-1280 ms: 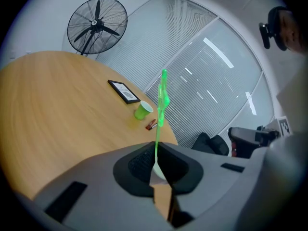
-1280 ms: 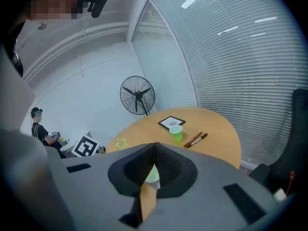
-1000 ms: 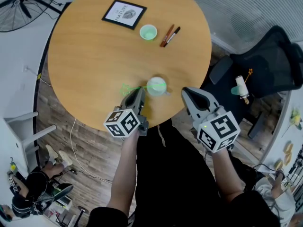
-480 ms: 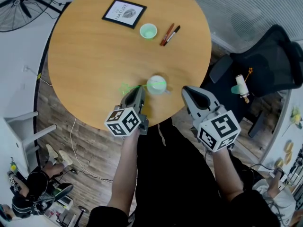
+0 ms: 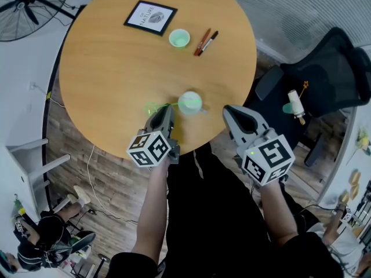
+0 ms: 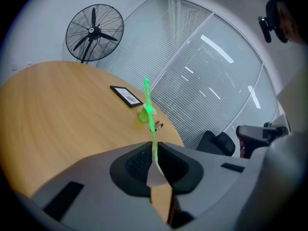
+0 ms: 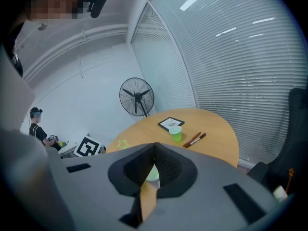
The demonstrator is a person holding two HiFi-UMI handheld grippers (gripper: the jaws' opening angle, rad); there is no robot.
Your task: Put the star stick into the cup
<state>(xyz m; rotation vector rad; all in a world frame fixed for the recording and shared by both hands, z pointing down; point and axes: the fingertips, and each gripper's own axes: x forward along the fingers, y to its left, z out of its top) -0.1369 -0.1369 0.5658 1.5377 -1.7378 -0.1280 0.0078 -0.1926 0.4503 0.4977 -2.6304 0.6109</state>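
While hovering at the near edge of the tabletop, pinching the green star stick tight in the left claw, stick running up and away from the claw tips, star end sitting just left of the pale cup. Holding the right claw closed on nothing just right of that cup, the cup showing beyond the claw tips. Seeing a green cup, two markers and a framed card lying at the far side, well apart from both claws.
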